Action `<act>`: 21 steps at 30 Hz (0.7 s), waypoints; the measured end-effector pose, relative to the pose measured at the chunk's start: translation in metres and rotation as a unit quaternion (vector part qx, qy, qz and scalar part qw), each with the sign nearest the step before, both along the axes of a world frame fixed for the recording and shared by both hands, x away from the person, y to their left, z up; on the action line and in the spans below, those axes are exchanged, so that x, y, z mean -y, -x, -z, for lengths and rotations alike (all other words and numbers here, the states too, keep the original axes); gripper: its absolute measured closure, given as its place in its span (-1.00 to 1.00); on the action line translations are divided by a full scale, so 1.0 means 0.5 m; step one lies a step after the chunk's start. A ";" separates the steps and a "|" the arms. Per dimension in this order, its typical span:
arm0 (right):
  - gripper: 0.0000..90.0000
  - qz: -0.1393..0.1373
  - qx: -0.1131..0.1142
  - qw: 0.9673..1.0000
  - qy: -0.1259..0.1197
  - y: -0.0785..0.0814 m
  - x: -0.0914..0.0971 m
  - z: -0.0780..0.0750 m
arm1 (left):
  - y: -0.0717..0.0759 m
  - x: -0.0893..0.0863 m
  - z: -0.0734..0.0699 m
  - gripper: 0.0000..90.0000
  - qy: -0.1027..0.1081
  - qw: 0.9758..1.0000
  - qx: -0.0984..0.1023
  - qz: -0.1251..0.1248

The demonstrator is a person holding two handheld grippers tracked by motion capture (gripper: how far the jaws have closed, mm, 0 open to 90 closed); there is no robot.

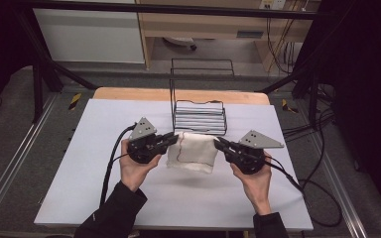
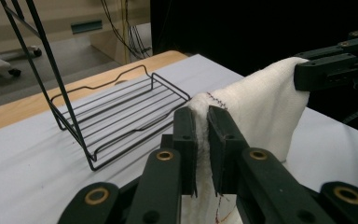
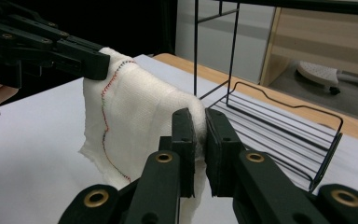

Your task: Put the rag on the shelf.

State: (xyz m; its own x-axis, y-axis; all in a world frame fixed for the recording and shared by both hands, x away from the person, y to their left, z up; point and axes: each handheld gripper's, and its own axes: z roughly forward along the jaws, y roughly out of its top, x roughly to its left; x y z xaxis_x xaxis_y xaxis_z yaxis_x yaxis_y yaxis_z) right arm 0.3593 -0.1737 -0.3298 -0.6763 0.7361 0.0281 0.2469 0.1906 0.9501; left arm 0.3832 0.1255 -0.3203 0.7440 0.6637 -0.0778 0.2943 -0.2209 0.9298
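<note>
White gauzy cloth (image 1: 191, 152) is what I have between my tongs, and I judge it light, soft and limp: it sags in the middle and hangs in loose folds below the two points where I hold it. It should not slip, since the weave looks coarse, but it will fold or bunch wherever I let go. The top corners seem the right places to take it, so the rest drapes free.

My left gripper (image 2: 202, 122) is pressed together on one upper corner, the fabric squeezed into a thin ridge between the pads. My right gripper (image 3: 200, 122) pinches the opposite corner the same way.

The cloth hangs stretched between them above the white table cover (image 1: 104, 188), just in front of the black wire rack (image 1: 199, 116), which stands apart from it. A thin red stitched line wanders down one edge, and the lower hem is uneven.
</note>
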 end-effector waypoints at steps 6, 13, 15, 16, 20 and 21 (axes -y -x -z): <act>0.85 0.004 0.014 1.000 -0.001 0.000 -0.001 -0.018 | -0.001 0.000 -0.018 0.82 0.002 1.000 0.010 -0.001; 0.85 0.006 0.026 1.000 -0.009 -0.001 -0.001 -0.037 | -0.002 -0.001 -0.037 0.82 0.015 1.000 0.025 -0.006; 0.85 0.006 0.030 0.999 -0.011 -0.002 -0.001 -0.042 | -0.003 -0.001 -0.041 0.82 0.018 0.999 0.030 -0.006; 0.85 0.007 0.032 0.999 -0.013 -0.002 -0.001 -0.045 | -0.003 -0.001 -0.042 0.82 0.021 0.999 0.032 -0.007; 0.85 0.008 0.038 0.999 -0.018 -0.002 -0.001 -0.054 | -0.004 -0.002 -0.049 0.82 0.031 0.999 0.041 -0.009; 0.85 0.009 0.042 0.999 -0.020 -0.003 -0.001 -0.056 | -0.004 -0.002 -0.050 0.82 0.032 0.999 0.043 -0.009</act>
State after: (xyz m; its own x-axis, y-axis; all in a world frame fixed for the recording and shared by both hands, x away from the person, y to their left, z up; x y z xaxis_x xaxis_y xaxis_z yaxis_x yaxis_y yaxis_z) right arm 0.3607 -0.1732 -0.3016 -0.6636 0.7481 0.0017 0.1701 0.1486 0.9742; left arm 0.3852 0.1266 -0.2952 0.7371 0.6733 -0.0573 0.2162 -0.1546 0.9640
